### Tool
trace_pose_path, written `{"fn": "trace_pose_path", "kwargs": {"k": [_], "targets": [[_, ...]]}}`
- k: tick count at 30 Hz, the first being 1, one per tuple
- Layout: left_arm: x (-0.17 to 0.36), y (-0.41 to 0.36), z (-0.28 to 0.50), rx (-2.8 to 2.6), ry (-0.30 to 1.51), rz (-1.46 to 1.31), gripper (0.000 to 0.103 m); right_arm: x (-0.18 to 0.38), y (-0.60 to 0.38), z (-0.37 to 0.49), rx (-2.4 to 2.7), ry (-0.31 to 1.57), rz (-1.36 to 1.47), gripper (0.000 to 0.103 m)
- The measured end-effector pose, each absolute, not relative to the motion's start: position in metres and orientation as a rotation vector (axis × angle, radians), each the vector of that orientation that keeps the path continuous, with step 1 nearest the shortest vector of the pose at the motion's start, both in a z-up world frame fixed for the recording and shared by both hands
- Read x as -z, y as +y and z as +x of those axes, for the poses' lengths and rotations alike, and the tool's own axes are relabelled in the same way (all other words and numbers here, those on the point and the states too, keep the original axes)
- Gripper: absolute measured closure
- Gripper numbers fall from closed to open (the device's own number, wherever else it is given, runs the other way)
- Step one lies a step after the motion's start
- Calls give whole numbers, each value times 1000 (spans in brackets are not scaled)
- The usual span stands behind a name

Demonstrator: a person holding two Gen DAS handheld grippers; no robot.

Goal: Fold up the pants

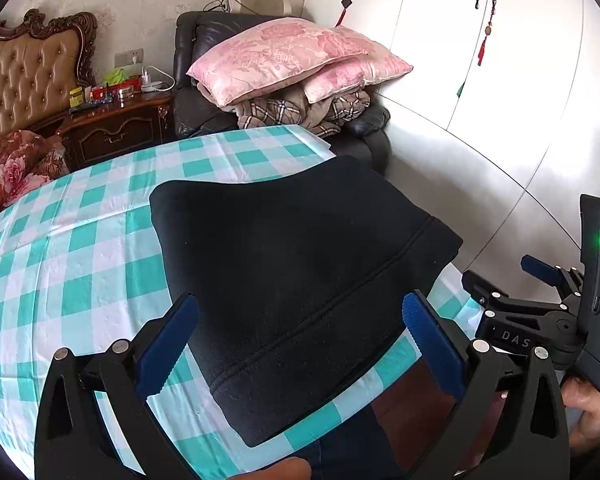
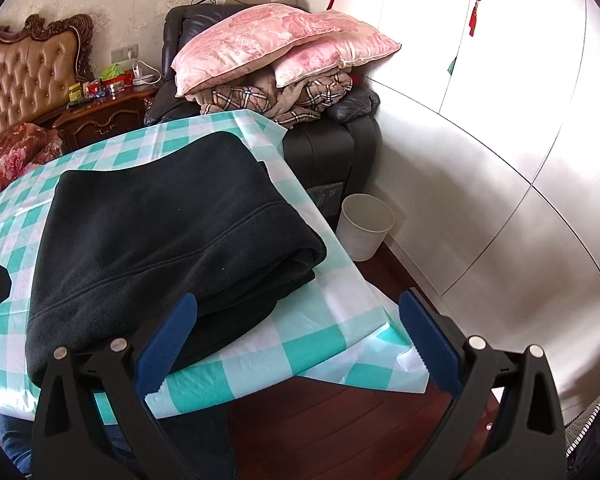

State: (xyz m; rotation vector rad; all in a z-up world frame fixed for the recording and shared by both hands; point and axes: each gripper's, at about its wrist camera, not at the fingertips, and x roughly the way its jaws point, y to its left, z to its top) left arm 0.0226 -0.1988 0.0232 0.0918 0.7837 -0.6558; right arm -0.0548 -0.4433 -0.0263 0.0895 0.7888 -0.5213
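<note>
Black fleece pants (image 1: 300,280) lie folded in a thick stack on the teal-and-white checked cloth (image 1: 80,260), near the table's right corner; they also show in the right wrist view (image 2: 160,240). My left gripper (image 1: 300,320) is open and empty, held above the near end of the stack with a blue pad on each side. My right gripper (image 2: 296,320) is open and empty, at the stack's near right corner over the cloth's edge; it also shows at the right of the left wrist view (image 1: 540,280).
A dark armchair (image 1: 204,80) with pink pillows (image 1: 292,56) and a plaid blanket stands behind the table. A white bin (image 2: 364,224) sits on the wood floor by white wardrobe doors (image 2: 500,140). A nightstand (image 1: 116,124) and bed headboard are at far left.
</note>
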Motion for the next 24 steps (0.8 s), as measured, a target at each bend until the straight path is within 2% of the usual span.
{"fn": "trace_pose_path", "kwargs": {"k": [24], "targets": [[-20,-200,26,656,797,90,5,27,-448,-54,516,793,98,2]]}}
